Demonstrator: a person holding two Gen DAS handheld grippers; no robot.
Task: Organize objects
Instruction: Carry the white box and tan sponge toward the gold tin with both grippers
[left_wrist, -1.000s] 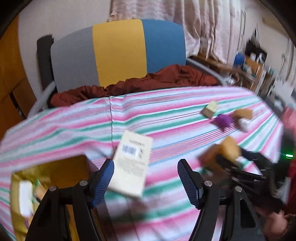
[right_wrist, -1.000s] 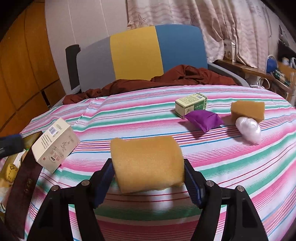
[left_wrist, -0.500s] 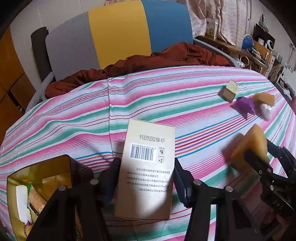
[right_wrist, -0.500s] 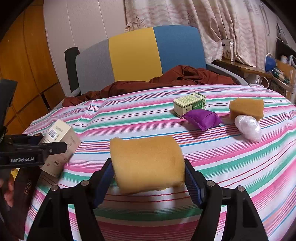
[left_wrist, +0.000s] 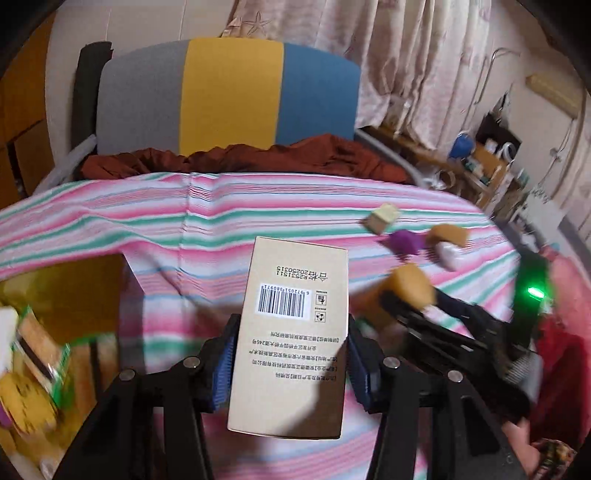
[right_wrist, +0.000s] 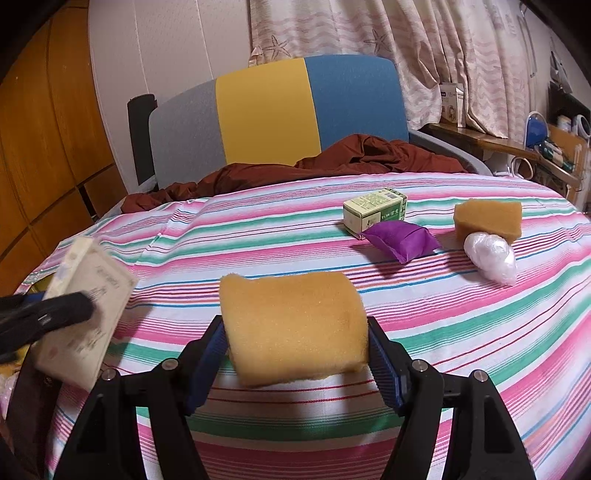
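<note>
Left claw (left_wrist: 290, 363): clamped on the tan barcode box (left_wrist: 291, 332), blue pads against both long sides, box held above the striped worktop (left_wrist: 147, 221).
Right claw (right_wrist: 295, 354): gripping a yellow sponge (right_wrist: 295, 325) between its pads, above the cloth.
Gold container (left_wrist: 85, 280): at the left edge of the worktop, open; blurred packets inside, one green-edged (left_wrist: 40, 354), contents otherwise unclear.
Loose on worktop: green carton (right_wrist: 375, 214), purple pouch (right_wrist: 400, 240), second sponge (right_wrist: 487, 219), white plastic bundle (right_wrist: 489, 256), grouped at far right.
</note>
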